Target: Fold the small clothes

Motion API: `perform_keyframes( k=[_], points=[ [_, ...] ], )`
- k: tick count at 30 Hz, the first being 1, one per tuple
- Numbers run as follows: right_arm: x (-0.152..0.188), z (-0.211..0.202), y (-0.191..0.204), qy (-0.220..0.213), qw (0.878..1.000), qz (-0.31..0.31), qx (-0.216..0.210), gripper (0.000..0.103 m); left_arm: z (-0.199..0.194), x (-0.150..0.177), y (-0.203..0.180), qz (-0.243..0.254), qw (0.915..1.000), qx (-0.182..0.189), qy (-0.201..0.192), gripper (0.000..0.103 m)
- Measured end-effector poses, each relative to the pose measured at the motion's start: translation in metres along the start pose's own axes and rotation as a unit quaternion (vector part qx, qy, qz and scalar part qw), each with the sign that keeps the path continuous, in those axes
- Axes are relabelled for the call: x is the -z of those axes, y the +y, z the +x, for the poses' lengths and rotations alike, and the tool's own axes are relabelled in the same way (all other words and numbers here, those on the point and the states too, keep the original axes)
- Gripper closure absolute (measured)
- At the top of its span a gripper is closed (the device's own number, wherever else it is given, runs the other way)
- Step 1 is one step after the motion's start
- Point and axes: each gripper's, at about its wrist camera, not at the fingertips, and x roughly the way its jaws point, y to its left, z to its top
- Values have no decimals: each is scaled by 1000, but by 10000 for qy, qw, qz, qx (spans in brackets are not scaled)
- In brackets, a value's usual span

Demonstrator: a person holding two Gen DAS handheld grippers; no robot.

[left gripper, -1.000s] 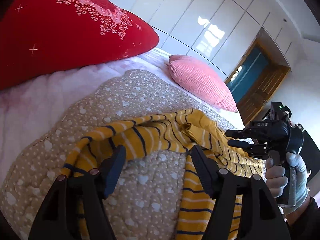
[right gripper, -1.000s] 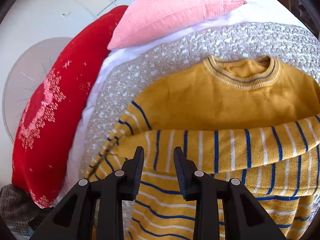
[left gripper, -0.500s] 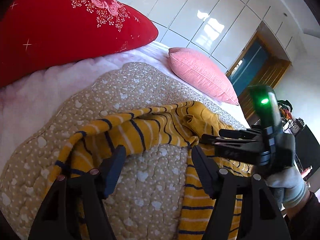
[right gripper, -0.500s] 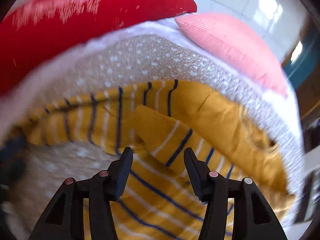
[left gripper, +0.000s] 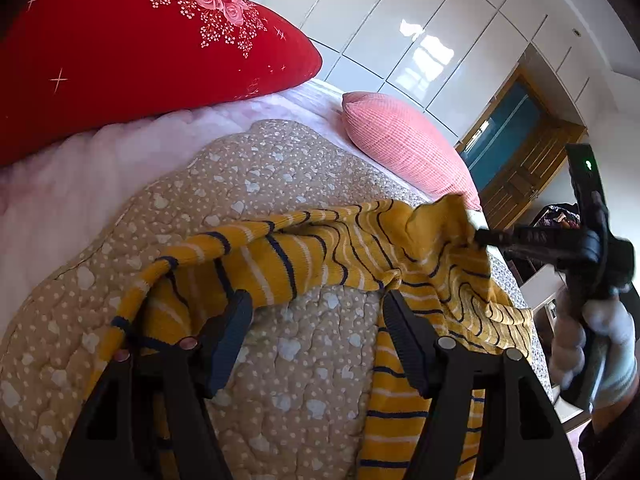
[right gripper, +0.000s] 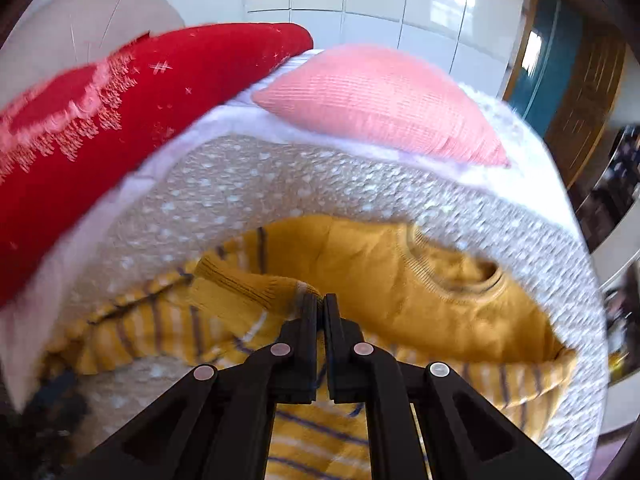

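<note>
Right gripper point(right gripper: 319, 308) clenched on the yellow striped sweater's point(left gripper: 304, 256) sleeve cuff point(right gripper: 244, 286)
Left gripper point(left gripper: 316, 312) at lower centre, jaws released over the spotted quilt point(left gripper: 256, 184)

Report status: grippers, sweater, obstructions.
Right gripper shut on sweater cuff, lifted. Left gripper open, over quilt. Nothing in the way.

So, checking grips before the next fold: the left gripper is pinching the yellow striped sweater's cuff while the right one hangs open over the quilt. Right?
Swapped. The right gripper is shut on the cuff of the yellow striped sweater, as the right wrist view shows; the left gripper is the open one, over the quilt.
</note>
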Motion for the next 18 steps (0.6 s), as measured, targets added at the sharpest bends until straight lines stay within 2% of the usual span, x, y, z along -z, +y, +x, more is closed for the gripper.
perform_keyframes(
  k=[5, 6, 10, 12, 14, 15, 16, 17, 18],
  points=[
    [59, 16, 28, 970, 9912, -145, -894, 99, -2, 0, 4, -88, 10000, -13, -30, 36],
    [59, 16, 28, 970, 9912, -145, -894, 99, -2, -1, 5, -100, 9999, -6, -26, 36],
    [108, 19, 29, 1620, 9741, -117, -1575, 99, -3, 0, 2, -85, 10000, 34, -12, 36],
    [116, 12, 21, 1698, 9707, -103, -1700, 99, -3, 1, 0, -70, 10000, 32, -11, 36],
    [110, -3, 11, 1462, 9775, -179, -1508, 97, -2, 2, -2, -70, 10000, 33, -5, 36],
    [103, -10, 6, 1260, 9829, -220, -1326, 90, -1, 3, -3, -66, 10000, 28, 1, 36],
    [95, -17, 2, 1061, 9878, -242, -1116, 76, -1, 3, -4, -53, 10000, 20, 9, 36],
    [86, -21, -2, 872, 9912, -231, -970, 67, 0, 4, -6, -26, 10000, 12, 26, 36],
    [77, -24, -4, 698, 9933, -216, -894, 50, 1, 5, -7, -1, 10000, 4, 39, 36]
  ],
)
